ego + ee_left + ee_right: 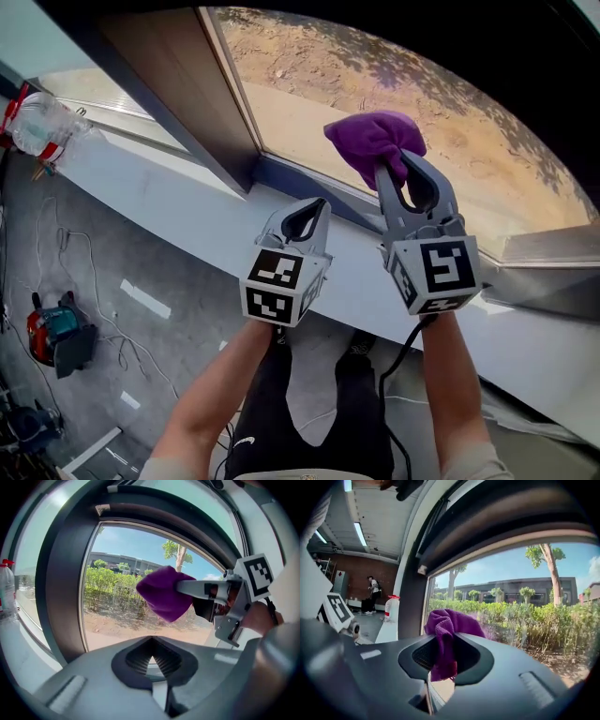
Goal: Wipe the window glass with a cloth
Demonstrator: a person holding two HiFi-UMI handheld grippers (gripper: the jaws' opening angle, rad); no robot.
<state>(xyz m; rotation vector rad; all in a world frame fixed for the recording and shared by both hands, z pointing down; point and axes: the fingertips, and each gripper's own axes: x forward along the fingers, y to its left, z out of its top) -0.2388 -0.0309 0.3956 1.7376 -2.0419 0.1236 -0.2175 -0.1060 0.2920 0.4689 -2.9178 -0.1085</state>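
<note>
window glass – open pane right of the bunched cloth | left: dark frame post bounds the pane | below: white sill open leftward – bottle stands at its far left end | left gripper just beside right gripper, narrow gap between

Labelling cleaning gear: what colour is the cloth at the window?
Purple; the cloth shows best in the right gripper view.

Left claw and right claw are grey; trousers black.
</note>
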